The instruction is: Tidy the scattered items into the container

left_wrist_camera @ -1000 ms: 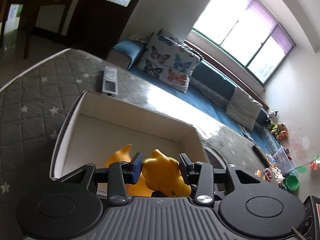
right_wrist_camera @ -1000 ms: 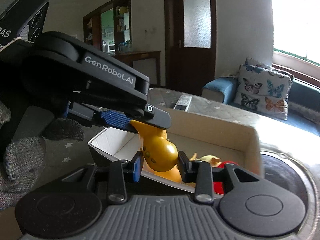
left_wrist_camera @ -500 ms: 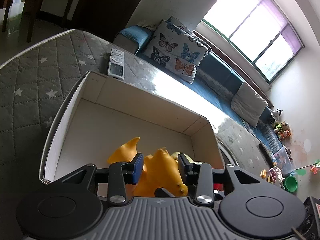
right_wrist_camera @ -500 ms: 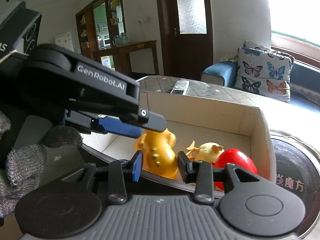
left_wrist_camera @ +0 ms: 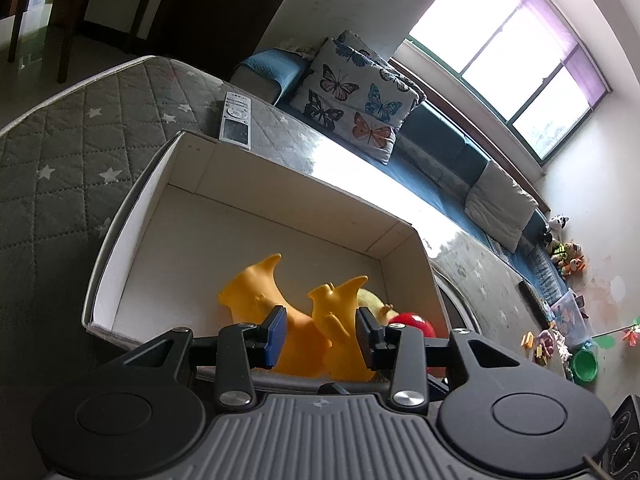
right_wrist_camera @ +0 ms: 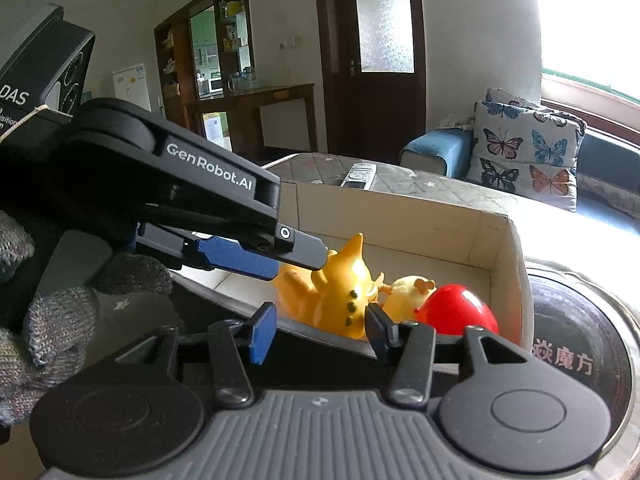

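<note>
Right now the open white cardboard box (left_wrist_camera: 280, 216) sits on the grey star-quilted mattress (left_wrist_camera: 60, 152), and the toys lie bunched at its near end. A glossy yellow rubber animal figure (right_wrist_camera: 340, 284) rests on the box floor, with a pale yellow plush chick (right_wrist_camera: 408, 292) and a shiny red ball (right_wrist_camera: 456, 312) just beside it toward three o'clock. The left gripper (left_wrist_camera: 320, 332) hovers over the figure, jaws parted, touching nothing. The right gripper (right_wrist_camera: 320, 328) hangs at the near wall, jaws spread wide and empty. At twelve o'clock beyond the box lies a silver remote control (left_wrist_camera: 236, 120).
</note>
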### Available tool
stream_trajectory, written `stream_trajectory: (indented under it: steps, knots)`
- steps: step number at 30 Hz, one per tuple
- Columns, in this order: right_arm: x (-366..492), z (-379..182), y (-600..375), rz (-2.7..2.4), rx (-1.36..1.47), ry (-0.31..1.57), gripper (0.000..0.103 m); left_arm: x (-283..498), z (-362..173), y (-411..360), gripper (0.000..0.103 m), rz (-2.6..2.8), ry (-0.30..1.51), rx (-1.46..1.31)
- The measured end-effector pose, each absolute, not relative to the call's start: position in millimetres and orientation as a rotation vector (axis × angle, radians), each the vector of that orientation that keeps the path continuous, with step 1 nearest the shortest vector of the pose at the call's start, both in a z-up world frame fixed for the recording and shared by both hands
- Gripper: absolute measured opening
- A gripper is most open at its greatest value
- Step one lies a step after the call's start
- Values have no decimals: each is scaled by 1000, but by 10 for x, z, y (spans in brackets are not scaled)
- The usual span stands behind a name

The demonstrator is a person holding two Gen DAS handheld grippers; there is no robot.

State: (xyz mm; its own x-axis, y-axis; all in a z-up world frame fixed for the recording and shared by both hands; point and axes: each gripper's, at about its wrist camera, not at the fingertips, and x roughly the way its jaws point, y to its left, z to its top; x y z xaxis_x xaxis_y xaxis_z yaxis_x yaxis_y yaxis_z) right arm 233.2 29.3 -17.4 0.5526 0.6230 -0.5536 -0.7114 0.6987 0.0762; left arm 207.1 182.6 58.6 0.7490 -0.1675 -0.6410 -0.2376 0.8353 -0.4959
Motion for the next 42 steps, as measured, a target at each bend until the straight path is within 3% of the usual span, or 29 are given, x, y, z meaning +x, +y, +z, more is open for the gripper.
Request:
stream_trajectory:
  steps: [29,42]
  knots:
    - [1684,-127,-487,659,-134,533,103,1364,514,1230,40,6,746,-468]
    - [1543,-237,-660,608,-94,566,103,1164,470,1083,40,46,749,-407]
